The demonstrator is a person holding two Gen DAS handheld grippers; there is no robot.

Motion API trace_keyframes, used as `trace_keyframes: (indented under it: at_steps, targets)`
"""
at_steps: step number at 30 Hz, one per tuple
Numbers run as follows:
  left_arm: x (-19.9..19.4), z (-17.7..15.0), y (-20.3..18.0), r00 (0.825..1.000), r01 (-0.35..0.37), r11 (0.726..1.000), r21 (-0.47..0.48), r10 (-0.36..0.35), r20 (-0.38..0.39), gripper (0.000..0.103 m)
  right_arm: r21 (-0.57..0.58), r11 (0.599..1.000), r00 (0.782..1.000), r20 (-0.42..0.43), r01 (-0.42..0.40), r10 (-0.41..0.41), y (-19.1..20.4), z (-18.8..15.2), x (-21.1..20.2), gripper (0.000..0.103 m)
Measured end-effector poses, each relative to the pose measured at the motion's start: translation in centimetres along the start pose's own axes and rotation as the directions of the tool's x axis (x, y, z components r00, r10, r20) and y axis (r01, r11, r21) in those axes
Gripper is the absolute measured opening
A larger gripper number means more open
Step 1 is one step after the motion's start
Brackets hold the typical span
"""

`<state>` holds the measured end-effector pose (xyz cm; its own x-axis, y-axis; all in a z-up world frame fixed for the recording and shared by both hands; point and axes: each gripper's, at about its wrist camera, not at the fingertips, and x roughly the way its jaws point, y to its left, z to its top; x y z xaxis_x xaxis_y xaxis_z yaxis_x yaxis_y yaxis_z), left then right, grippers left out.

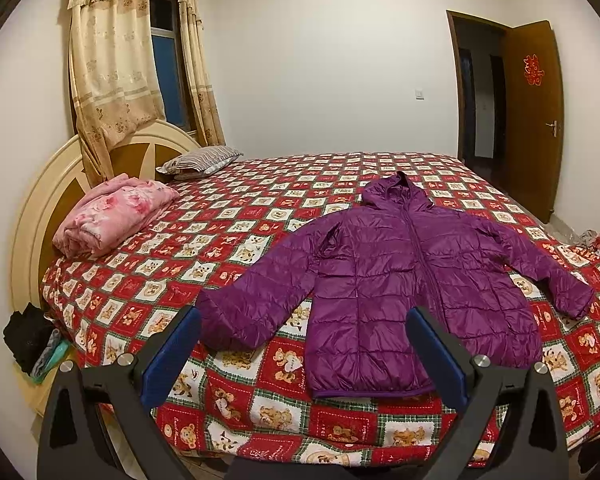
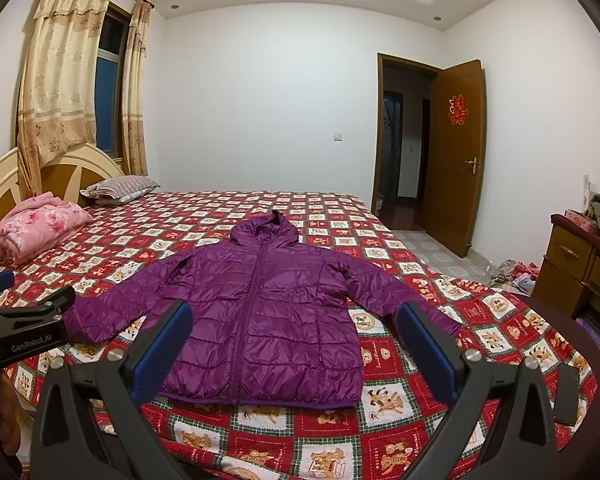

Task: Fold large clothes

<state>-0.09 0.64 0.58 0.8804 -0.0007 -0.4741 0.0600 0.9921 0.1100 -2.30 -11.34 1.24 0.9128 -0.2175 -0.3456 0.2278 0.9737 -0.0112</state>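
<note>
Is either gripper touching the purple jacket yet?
Cannot tell. Both wrist views show the open left gripper and right gripper overlapping the purple jacket, but neither shows contact or gap.

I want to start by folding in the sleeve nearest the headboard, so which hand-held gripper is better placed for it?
Left. The left hand-held gripper is open with that sleeve's cuff between its fingers; the right hand-held gripper is centred on the jacket body, nearer the opposite sleeve.
</note>
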Motion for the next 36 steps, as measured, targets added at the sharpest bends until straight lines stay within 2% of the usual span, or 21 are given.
trace_keyframes:
  at_steps: [36]
  targets:
    - [0.36, -0.01, 0.19, 1.000, -0.006, 1.000, -0.006, 0.006, 0.001, 0.102, 0.003, 1.000, 1.000, -0.003, -0.006, 0.006, 0.41, 0.00, -0.21, 0.103]
